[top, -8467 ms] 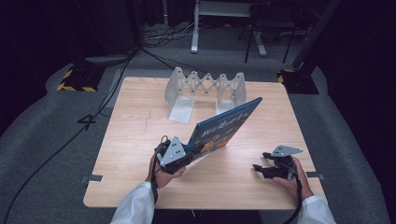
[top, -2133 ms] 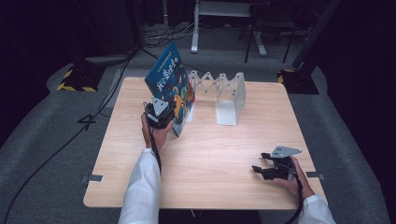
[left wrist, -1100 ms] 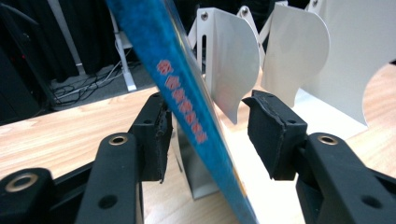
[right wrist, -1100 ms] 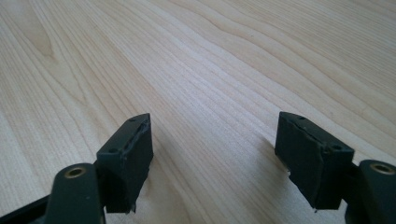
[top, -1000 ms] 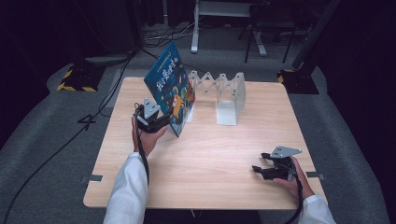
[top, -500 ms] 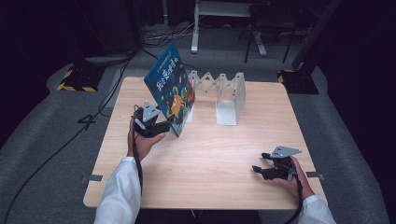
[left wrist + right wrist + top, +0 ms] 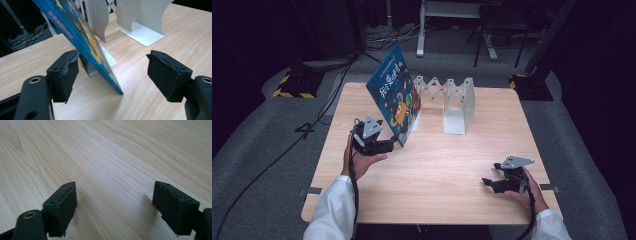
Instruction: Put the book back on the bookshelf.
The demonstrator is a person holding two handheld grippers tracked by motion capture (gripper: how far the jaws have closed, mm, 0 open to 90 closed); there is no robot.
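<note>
Blue, our book leans tilted on the white rack near the table's far edge. Our left gripper has just been opening; the book's corner sits between its jaws, pads clear. Our right gripper, near the right edge, has been opening too, empty.

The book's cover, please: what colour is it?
Blue with orange and yellow artwork; the book shows best in the high view.
</note>
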